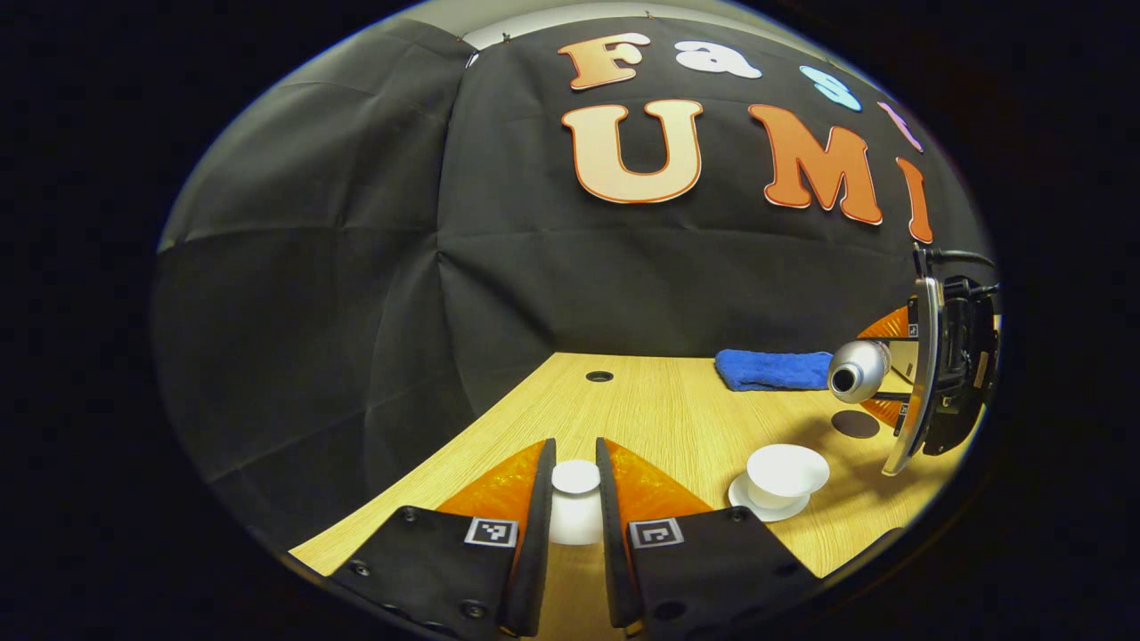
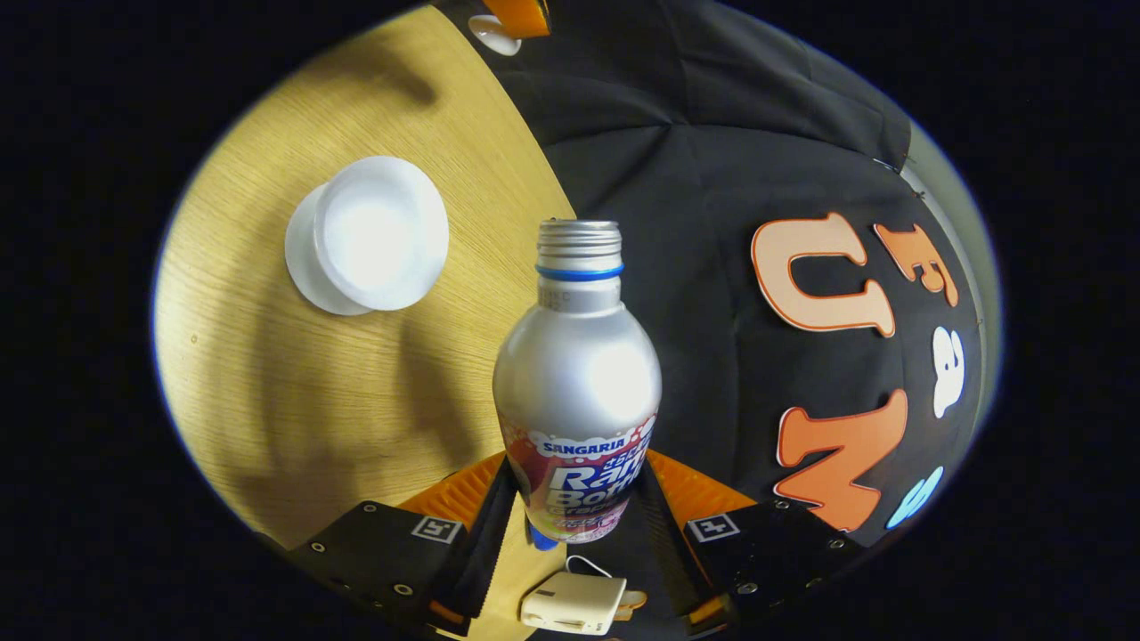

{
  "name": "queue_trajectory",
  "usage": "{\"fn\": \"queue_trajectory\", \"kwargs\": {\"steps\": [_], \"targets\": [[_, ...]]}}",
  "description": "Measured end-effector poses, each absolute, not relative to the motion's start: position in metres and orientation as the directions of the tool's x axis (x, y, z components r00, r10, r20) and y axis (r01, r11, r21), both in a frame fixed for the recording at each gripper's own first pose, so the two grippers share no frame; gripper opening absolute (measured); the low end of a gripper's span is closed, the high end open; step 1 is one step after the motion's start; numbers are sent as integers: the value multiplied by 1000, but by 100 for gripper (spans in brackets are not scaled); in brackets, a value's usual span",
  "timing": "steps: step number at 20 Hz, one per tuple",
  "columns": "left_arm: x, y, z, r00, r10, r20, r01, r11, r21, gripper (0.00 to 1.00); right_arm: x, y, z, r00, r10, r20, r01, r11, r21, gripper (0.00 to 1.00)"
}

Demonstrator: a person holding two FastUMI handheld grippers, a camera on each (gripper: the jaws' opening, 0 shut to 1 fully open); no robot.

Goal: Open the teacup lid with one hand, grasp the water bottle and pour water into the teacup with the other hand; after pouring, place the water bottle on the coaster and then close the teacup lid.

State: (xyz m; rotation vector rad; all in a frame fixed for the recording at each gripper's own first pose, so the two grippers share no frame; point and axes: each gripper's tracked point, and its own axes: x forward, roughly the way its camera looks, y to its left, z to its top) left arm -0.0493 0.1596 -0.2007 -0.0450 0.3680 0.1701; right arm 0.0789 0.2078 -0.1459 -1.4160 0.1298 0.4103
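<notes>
Your left gripper (image 1: 575,499) pinched the white teacup lid (image 1: 575,503) between its two fingers, holding it above the desk (image 1: 659,418) near the front edge. In the left gripper view the open teacup (image 1: 785,472) sat on its white saucer (image 1: 757,503) toward the right side of the desk, well apart from the lid. Beyond it, a round dark coaster (image 1: 855,424) lay on the wood, and a folded blue cloth (image 1: 773,369) rested at the far edge by the booth wall. A small dark hole (image 1: 599,377) marked the desk near that same far edge. At the right of that view your right gripper (image 1: 926,374) held the water bottle (image 1: 858,371) tipped on its side, its open mouth facing the camera, up above the coaster and teacup.

The right gripper view gave you what the other could not: your right gripper (image 2: 579,507) was clamped on the lower, labelled part of the silver water bottle (image 2: 577,374), both fingers pressed against its sides. The cap was off, and a blue ring circled the threaded neck. The teacup (image 2: 381,233) on its saucer (image 2: 307,267) appeared to the left of the neck, not under the mouth. You could also see a small white box (image 2: 573,603) with a thin wire just beneath the bottle's base.
</notes>
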Motion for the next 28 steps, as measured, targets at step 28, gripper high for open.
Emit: {"fn": "queue_trajectory", "kwargs": {"steps": [28], "targets": [[-56,170,-203,916,181,-357,-192,981,6,29,78,215,-119,967,254,12,54,-158,-986,77]]}}
